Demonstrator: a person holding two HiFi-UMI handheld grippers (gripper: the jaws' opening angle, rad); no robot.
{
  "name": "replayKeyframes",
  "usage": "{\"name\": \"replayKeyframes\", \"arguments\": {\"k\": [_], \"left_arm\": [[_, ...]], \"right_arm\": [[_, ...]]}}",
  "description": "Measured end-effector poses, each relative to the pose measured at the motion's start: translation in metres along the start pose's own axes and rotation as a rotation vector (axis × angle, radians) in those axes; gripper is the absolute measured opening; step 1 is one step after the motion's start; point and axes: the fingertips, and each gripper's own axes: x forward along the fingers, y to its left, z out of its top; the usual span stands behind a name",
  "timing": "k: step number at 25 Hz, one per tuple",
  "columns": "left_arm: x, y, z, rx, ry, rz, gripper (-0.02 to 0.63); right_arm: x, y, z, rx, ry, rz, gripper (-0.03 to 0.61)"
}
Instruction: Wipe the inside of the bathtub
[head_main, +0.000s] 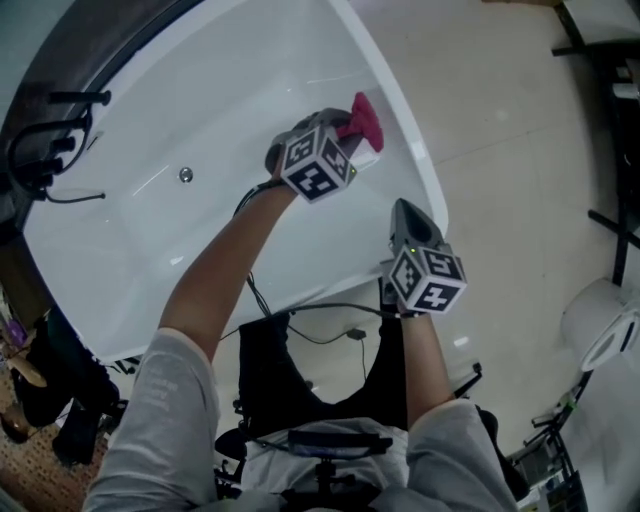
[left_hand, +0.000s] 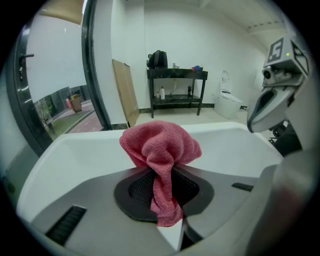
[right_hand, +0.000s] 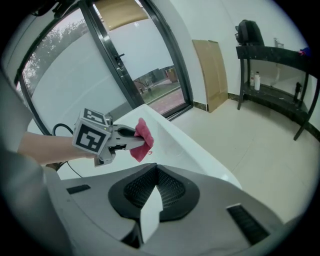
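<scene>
Left gripper (left_hand: 161, 187): jaws clamped on a pink cloth (left_hand: 160, 145). A narrow tail of it runs down between the pads, and the rest bunches into a loose ball past the tips. The grip looks firm, but only a small part of the fabric is pinched.

Right gripper (right_hand: 155, 190): jaws closed together with nothing between them. It hangs near the bathtub's outer edge, on the floor side, beside the left one but apart from it. It has no part in the work at present.

The cloth sits at the tub's right-hand side, up by the rim (head_main: 415, 150), over the top of the inner slope. I cannot tell whether it touches the white surface or rides just above it. From the right gripper view it looks to be in the air.

The bathtub (head_main: 150, 230) is white and bare inside. The drain (head_main: 186, 174) is well off to the left of the cloth, and black fittings (head_main: 45, 150) stand at the far left end.

Step in hand, as I judge it: bringing the cloth to the wall to begin a pass. Most of the basin looks yet to be covered.

The next move calls for lowering the left gripper until the bunch flattens against the slope. After that, a steady sweep down and along toward the drain. Pressure should be kept light so the tail doesn't drag out of the pads.
</scene>
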Motion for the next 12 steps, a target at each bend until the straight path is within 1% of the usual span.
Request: {"name": "replayKeyframes", "arguments": {"k": [4, 8, 12], "left_arm": [[-0.091, 0.013, 0.011, 0.018, -0.053, 0.058, 0.064], [-0.200, 0.018, 0.030, 0.025, -0.133, 0.133, 0.064], [-0.305, 0.017, 0.051, 0.002, -0.242, 0.197, 0.064]], "right_arm": [[-0.033, 0.023, 0.016, -0.005, -0.064, 0.021, 0.009], [-0.082, 0.068, 0.029, -0.038, -0.123, 0.043, 0.009], [-0.139, 0.118, 0.043, -0.083, -0.200, 0.051, 0.009]]}}
